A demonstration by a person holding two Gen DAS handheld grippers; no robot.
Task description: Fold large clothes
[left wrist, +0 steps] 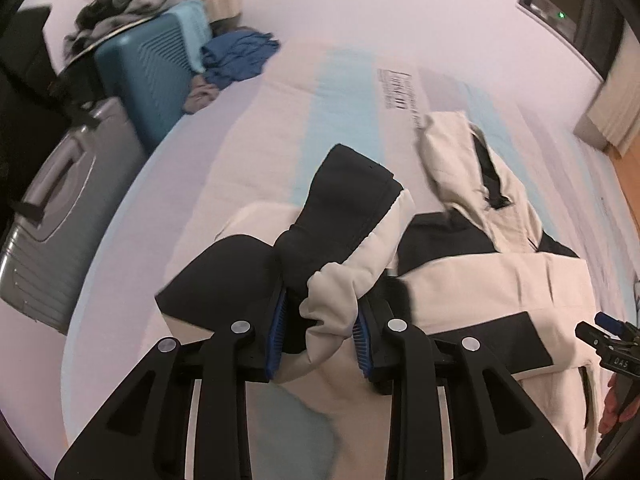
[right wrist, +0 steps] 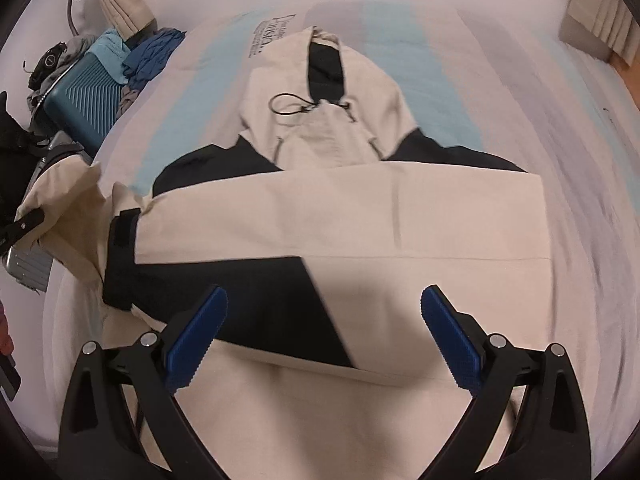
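A cream and black hooded jacket (right wrist: 344, 216) lies spread on the bed (right wrist: 500, 92), with its hood (right wrist: 328, 120) toward the far end. In the left wrist view, my left gripper (left wrist: 320, 312) is shut on the bunched cuff of one sleeve (left wrist: 352, 216), which is held up off the bed, the black cuff end sticking out past the fingers. My right gripper (right wrist: 324, 300) hangs open over the jacket's lower body, with nothing between its blue pads (right wrist: 200, 332). The right gripper (left wrist: 608, 344) also shows at the right edge of the left wrist view, with a hand on it.
A teal suitcase (left wrist: 148, 76) and a grey suitcase (left wrist: 60, 216) stand against the bed's left side. A heap of blue clothes (left wrist: 236, 56) lies at the far left corner. Wooden floor (left wrist: 628, 184) and a curtain (right wrist: 600, 20) lie to the right.
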